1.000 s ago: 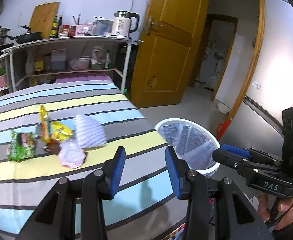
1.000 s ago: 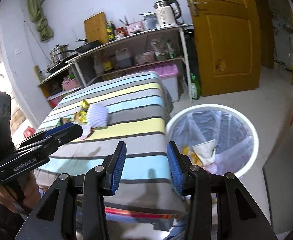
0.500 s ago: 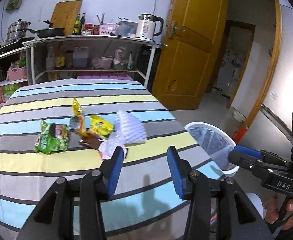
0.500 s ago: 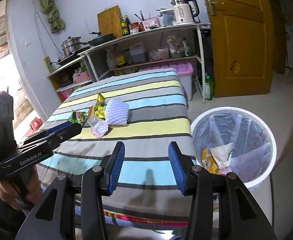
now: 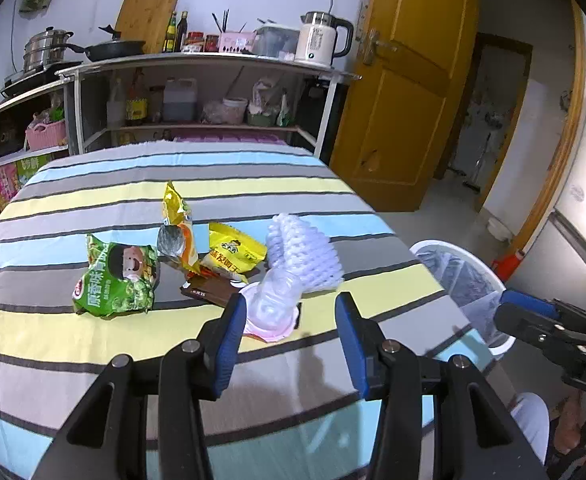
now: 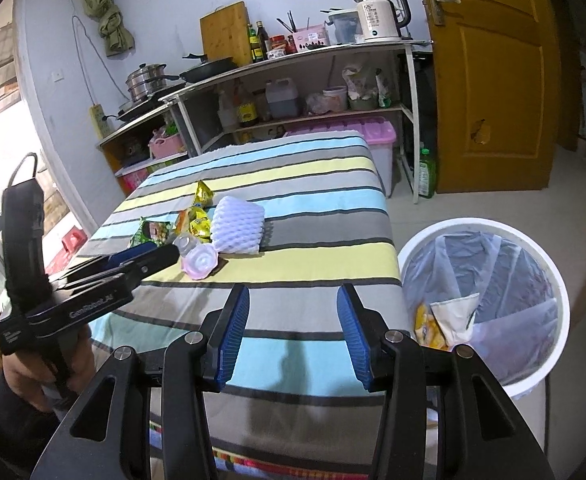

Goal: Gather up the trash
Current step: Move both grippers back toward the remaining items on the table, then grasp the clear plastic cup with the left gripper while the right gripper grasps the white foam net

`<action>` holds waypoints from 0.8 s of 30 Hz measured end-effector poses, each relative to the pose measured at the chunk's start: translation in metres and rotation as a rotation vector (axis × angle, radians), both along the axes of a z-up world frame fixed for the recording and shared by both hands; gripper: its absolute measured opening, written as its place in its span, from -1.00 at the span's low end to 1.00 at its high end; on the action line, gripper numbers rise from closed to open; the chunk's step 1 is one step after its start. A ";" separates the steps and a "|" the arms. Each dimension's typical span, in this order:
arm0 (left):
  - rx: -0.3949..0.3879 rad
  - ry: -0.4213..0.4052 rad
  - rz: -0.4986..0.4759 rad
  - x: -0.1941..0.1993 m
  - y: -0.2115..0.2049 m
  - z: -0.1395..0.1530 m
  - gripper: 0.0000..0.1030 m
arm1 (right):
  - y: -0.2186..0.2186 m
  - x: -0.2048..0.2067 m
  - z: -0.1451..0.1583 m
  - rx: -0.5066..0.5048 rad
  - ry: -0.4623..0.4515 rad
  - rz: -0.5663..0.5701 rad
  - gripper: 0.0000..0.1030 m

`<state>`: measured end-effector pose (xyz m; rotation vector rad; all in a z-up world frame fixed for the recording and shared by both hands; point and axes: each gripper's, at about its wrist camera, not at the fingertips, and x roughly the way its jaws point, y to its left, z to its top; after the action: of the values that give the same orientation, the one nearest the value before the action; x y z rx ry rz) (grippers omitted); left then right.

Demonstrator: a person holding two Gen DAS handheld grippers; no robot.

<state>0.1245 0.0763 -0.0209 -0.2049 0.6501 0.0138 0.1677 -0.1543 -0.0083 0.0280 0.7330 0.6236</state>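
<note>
Several wrappers lay mid-table, the pink plastic cup nearest, at 12 o'clock from the left gripper, whose jaws had just been opening, nothing between them. Right gripper apart, empty, bin at 3 o'clock. Cup looked light, thin, crushable; pinch its rim.

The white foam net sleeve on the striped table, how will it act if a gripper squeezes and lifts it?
The white foam net sleeve looks puffy and hollow, so it will probably squash flat between the pads. It seems very light for its bulk, so likely easy to lift. Its ribbed mesh probably grips rather than slips.
</note>
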 end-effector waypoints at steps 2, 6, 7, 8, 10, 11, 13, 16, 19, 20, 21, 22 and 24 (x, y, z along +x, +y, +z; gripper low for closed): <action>0.002 0.014 0.005 0.006 0.001 -0.003 -0.07 | 0.002 0.005 -0.001 -0.001 0.004 0.002 -0.09; 0.008 0.037 0.014 0.017 0.002 -0.008 -0.07 | 0.007 0.013 -0.004 -0.003 0.013 0.007 -0.09; 0.008 0.042 0.013 0.019 0.002 -0.009 -0.07 | 0.009 0.016 -0.004 -0.003 0.014 0.009 -0.09; 0.013 0.048 0.014 0.021 0.001 -0.010 -0.07 | 0.010 0.018 -0.005 -0.004 0.016 0.010 -0.09; 0.020 0.062 0.006 0.025 -0.001 -0.012 -0.07 | 0.013 0.022 -0.006 -0.005 0.019 0.015 -0.09; 0.018 0.067 -0.002 0.026 -0.001 -0.013 -0.07 | 0.015 0.025 -0.007 -0.006 0.022 0.017 -0.09; 0.015 0.077 -0.012 0.028 -0.001 -0.014 -0.13 | 0.019 0.028 -0.008 -0.007 0.025 0.022 -0.09; -0.005 0.091 -0.019 0.029 0.001 -0.017 -0.32 | 0.025 0.034 -0.010 -0.007 0.033 0.030 -0.09; -0.034 0.084 -0.021 0.028 0.005 -0.017 -0.35 | 0.033 0.040 -0.012 -0.006 0.040 0.039 -0.09; -0.040 0.081 -0.021 0.027 0.006 -0.017 -0.37 | 0.036 0.042 -0.012 -0.007 0.041 0.042 -0.09; -0.043 0.078 -0.021 0.026 0.006 -0.017 -0.38 | 0.039 0.044 -0.012 -0.008 0.043 0.044 -0.09; -0.046 0.073 -0.022 0.024 0.007 -0.016 -0.40 | 0.043 0.047 -0.012 -0.010 0.044 0.048 -0.08; -0.051 0.063 -0.021 0.020 0.009 -0.015 -0.40 | 0.051 0.050 -0.012 -0.012 0.046 0.059 -0.03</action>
<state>0.1447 0.0855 -0.0354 -0.2471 0.7159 -0.0163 0.2178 -0.1032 -0.0204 0.0092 0.7842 0.6762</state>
